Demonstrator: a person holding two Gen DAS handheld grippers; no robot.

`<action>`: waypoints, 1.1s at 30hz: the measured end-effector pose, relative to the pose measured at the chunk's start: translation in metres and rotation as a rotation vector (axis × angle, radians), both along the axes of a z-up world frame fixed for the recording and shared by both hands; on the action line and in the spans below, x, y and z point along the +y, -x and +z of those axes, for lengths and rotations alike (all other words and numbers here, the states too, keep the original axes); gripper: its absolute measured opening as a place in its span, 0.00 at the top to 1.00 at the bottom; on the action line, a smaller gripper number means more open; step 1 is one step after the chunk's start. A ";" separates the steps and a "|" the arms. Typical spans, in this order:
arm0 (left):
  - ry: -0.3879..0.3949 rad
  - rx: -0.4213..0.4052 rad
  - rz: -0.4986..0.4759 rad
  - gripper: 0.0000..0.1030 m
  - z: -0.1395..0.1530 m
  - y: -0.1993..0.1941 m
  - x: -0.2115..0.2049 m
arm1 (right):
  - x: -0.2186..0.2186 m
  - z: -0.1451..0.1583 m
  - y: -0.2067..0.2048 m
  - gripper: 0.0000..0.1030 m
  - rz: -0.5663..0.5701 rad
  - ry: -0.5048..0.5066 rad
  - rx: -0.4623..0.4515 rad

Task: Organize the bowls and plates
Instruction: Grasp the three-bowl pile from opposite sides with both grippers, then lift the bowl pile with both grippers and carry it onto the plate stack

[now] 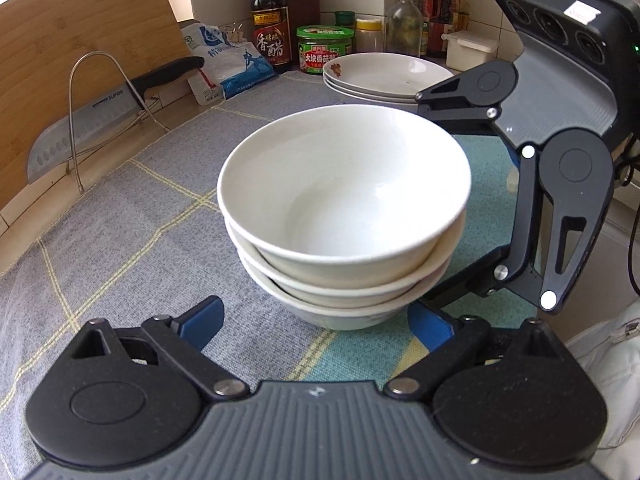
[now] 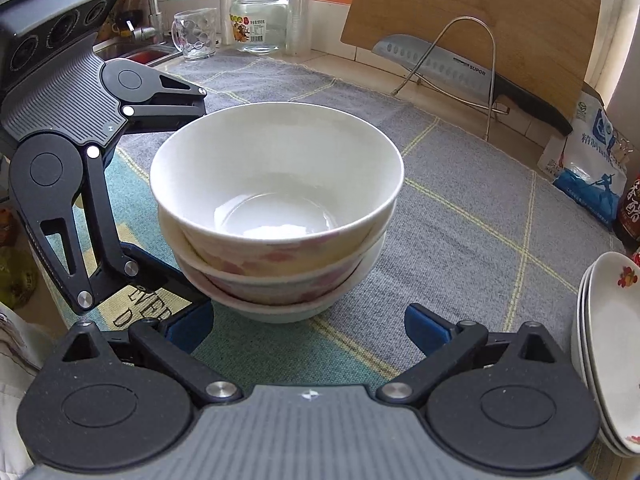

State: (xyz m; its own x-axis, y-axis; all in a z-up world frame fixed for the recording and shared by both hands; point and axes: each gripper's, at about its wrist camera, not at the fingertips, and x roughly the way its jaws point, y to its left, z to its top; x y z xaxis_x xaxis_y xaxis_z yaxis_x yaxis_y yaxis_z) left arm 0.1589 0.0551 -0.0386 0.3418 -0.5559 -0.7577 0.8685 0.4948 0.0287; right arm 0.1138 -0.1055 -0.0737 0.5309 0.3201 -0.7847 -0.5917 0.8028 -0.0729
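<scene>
A stack of three white bowls (image 1: 344, 216) (image 2: 276, 208) stands on the grey checked mat (image 1: 120, 240); the right wrist view shows pink flowers on their outsides. My left gripper (image 1: 316, 326) is open, its blue fingertips (image 1: 204, 320) low on either side of the stack's base without touching it. From the opposite side my right gripper (image 2: 310, 330) is open too, and its blue pads (image 2: 426, 330) stand clear of the bottom bowl. A stack of shallow white plates (image 1: 384, 76) (image 2: 608, 344) with a red flower mark sits behind the bowls, to the right.
A cleaver (image 1: 80, 136) leans in a wire rack (image 1: 100, 80) against a wooden cutting board (image 1: 80, 32). Sauce bottles (image 1: 270, 20), a green-lidded jar (image 1: 325, 48) and a salt bag (image 1: 228, 64) line the wall. A glass mug (image 2: 196, 34), a glass jar (image 2: 258, 20) and a sink lie beyond.
</scene>
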 end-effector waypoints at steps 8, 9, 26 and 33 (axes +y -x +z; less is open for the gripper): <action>-0.019 -0.008 -0.108 0.04 -0.002 -0.008 -0.004 | 0.001 0.000 -0.010 0.02 0.102 0.031 0.013; -0.017 0.002 -0.115 0.04 -0.003 -0.010 -0.005 | 0.001 -0.002 -0.012 0.02 0.107 0.031 0.021; -0.003 0.068 -0.160 0.05 -0.015 -0.021 -0.005 | -0.013 -0.017 -0.025 0.00 0.208 -0.034 0.045; 0.014 0.086 -0.217 0.07 -0.014 -0.024 -0.004 | -0.018 -0.006 -0.027 0.14 0.303 -0.091 0.036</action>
State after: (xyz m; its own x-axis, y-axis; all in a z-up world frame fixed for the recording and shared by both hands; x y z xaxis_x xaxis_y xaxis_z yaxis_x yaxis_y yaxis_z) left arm 0.1831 0.0510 -0.0524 0.1477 -0.6202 -0.7704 0.9536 0.2959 -0.0554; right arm 0.1405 -0.1232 -0.0800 0.3727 0.5293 -0.7622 -0.8060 0.5917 0.0168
